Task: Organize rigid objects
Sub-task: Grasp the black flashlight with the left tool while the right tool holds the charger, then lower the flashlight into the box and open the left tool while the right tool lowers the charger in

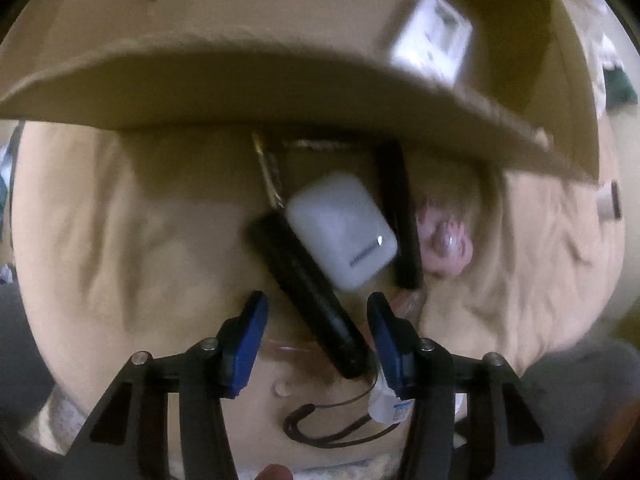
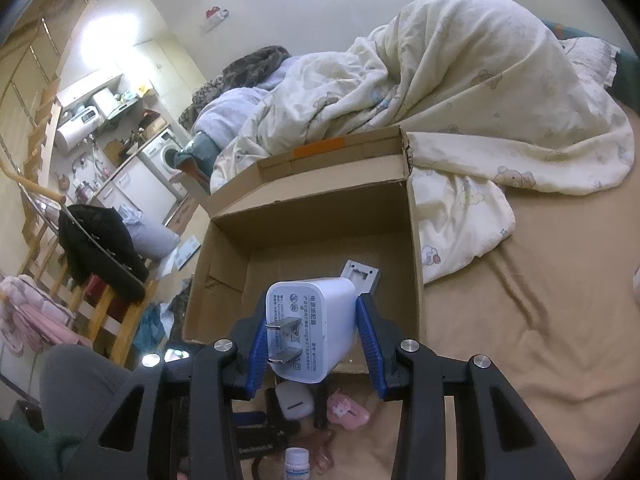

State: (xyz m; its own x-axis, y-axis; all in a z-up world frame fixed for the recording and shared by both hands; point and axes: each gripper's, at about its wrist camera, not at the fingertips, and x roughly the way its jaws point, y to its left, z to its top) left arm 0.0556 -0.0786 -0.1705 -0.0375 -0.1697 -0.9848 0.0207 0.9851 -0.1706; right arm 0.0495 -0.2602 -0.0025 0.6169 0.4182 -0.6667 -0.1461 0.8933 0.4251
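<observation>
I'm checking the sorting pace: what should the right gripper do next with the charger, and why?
Probably ease forward and lower over the cardboard box, then release: the right gripper already clamps the white charger at the box's near edge.

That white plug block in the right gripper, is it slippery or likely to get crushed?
The charger looks like hard, glossy plastic, so it probably will not crush, though it might slip a little. The right gripper holds its flat sides between ribbed blue pads, which likely helps. It seems boxy, so once set in the box it should not roll.
</observation>
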